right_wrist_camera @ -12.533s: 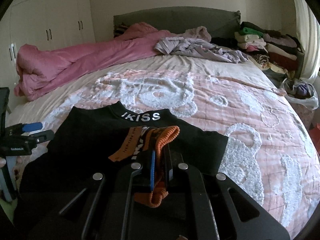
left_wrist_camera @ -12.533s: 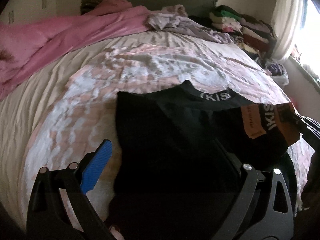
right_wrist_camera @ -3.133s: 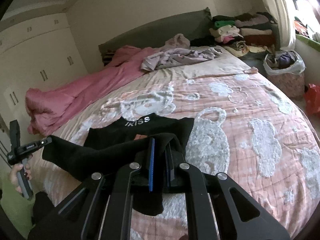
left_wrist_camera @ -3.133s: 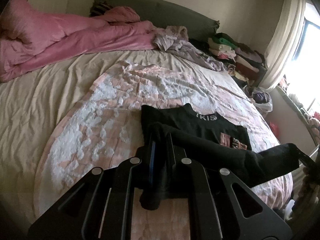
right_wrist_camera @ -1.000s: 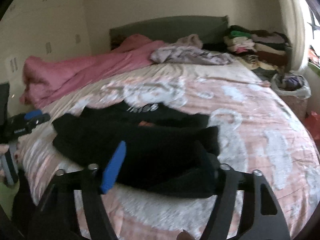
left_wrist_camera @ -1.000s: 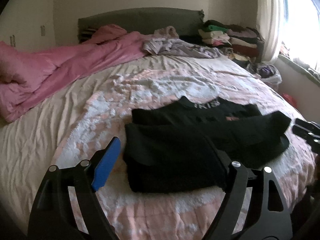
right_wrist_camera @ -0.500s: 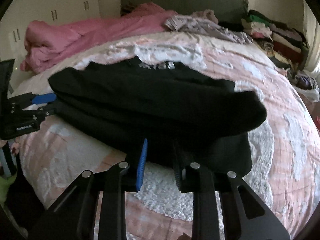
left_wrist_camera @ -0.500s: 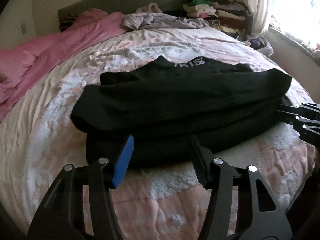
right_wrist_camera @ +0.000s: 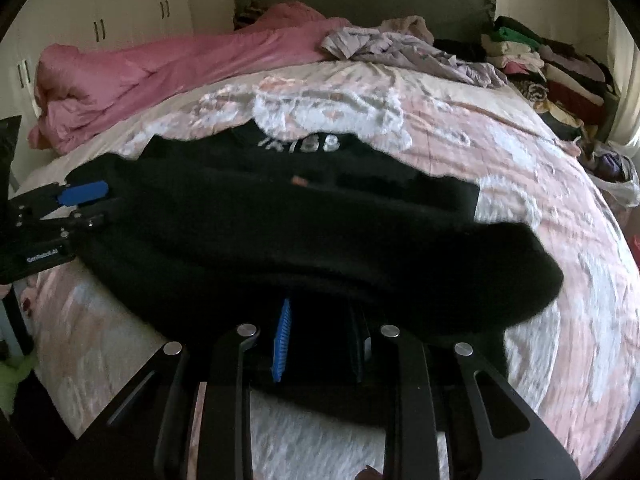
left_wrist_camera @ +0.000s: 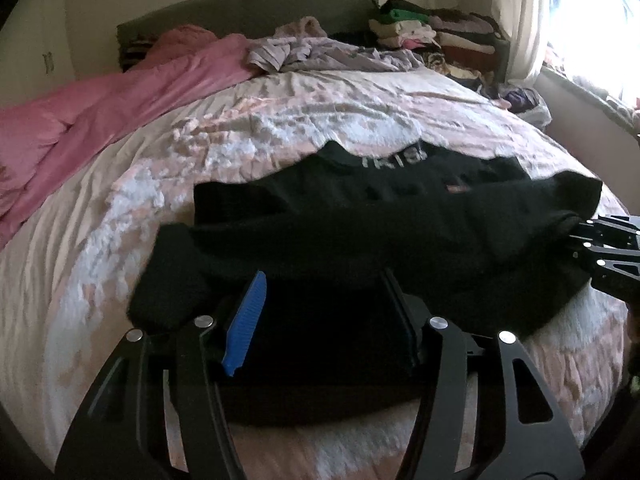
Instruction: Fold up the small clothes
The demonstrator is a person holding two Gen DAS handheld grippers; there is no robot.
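Both tongs (left_wrist_camera: 324, 316) (right_wrist_camera: 320, 340) straddle black garment (left_wrist_camera: 360, 232), lettering blurred.

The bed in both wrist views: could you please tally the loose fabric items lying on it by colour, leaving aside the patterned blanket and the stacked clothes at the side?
Black: 1, the black garment
Pink: 1, the pink duvet
Lilac: 1, the crumpled lilac heap
Total: 3

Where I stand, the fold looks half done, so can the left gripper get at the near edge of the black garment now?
Probably yes: the left gripper is open with the black garment lying between its fingers, nothing in the way.
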